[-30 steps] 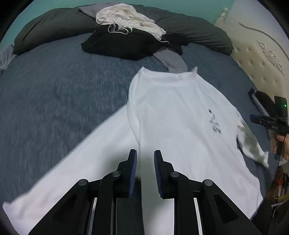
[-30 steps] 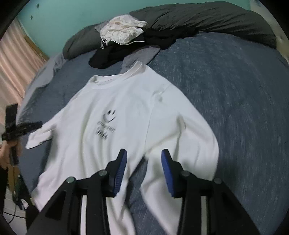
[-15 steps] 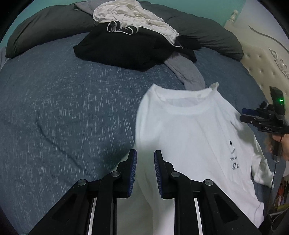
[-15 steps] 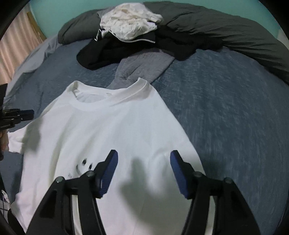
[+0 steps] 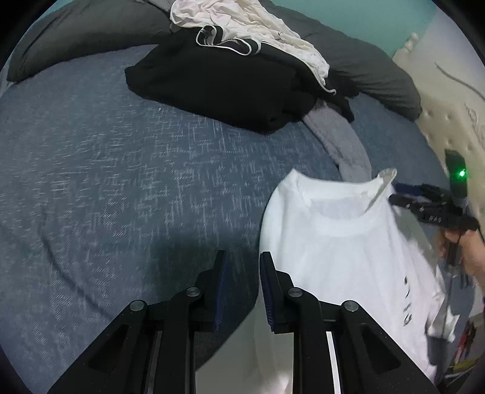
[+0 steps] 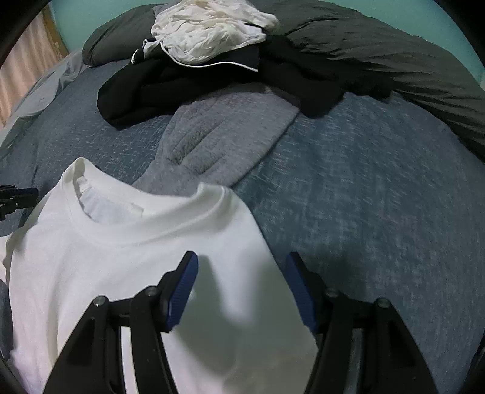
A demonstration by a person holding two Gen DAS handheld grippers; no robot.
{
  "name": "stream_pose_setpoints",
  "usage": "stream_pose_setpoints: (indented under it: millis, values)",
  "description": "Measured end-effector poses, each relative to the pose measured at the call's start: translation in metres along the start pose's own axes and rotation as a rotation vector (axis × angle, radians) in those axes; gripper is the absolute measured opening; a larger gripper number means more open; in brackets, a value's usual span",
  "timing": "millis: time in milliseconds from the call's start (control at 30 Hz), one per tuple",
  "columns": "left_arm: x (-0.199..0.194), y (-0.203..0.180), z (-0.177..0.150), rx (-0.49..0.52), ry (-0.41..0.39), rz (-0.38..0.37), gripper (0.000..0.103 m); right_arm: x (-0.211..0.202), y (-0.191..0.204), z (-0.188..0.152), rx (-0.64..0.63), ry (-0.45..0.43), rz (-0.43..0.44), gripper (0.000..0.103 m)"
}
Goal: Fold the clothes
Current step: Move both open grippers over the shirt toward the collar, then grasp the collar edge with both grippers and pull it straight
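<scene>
The right gripper (image 6: 241,291) hangs with its jaws wide apart over a white tee (image 6: 127,257) spread on the blue bed (image 6: 379,188). Beyond the collar lies a grey garment (image 6: 224,133) — then black clothes (image 6: 188,91) topped by crumpled white cloth (image 6: 209,27).

Bare bedspread (image 5: 121,188) lies open — clothes pile (image 5: 230,81) blocks the far side.

You're working a smooth matt white cotton-like t-shirt (image 6: 127,272) on a coarse, flecked blue woven bedspread (image 5: 121,169). You're holding matt black plastic grippers, left gripper (image 5: 241,291), right gripper (image 6: 241,291), with ribbed blue pads (image 6: 182,288). Headboard (image 5: 448,100) is looking glossy, tufted.
</scene>
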State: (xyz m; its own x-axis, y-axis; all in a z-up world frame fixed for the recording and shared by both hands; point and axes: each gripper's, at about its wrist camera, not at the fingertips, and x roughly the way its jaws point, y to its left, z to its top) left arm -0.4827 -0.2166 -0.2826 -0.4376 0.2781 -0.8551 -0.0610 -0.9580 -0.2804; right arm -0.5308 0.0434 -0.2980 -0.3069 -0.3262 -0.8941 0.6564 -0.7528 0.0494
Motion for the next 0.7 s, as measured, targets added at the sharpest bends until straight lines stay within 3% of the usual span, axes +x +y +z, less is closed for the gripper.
stream_pose_setpoints:
  millis: [233, 433, 500, 700]
  values:
    - [0.024, -0.007, 0.019, -0.02, -0.018, -0.047, 0.031, 0.016, 0.005, 0.009, -0.048, 0.001, 0.035, 0.057]
    - [0.039, -0.016, 0.023, -0.015, -0.007, -0.052, 0.031, 0.022, 0.009, 0.014, -0.084, -0.012, 0.056, 0.026]
    - [0.038, -0.016, 0.022, -0.02, -0.015, -0.051, 0.031, 0.019, 0.01, 0.013, -0.098, -0.029, 0.047, 0.007]
    - [0.03, -0.019, 0.022, -0.021, -0.038, -0.056, 0.031, -0.006, 0.0, 0.012, -0.081, -0.111, 0.013, 0.004]
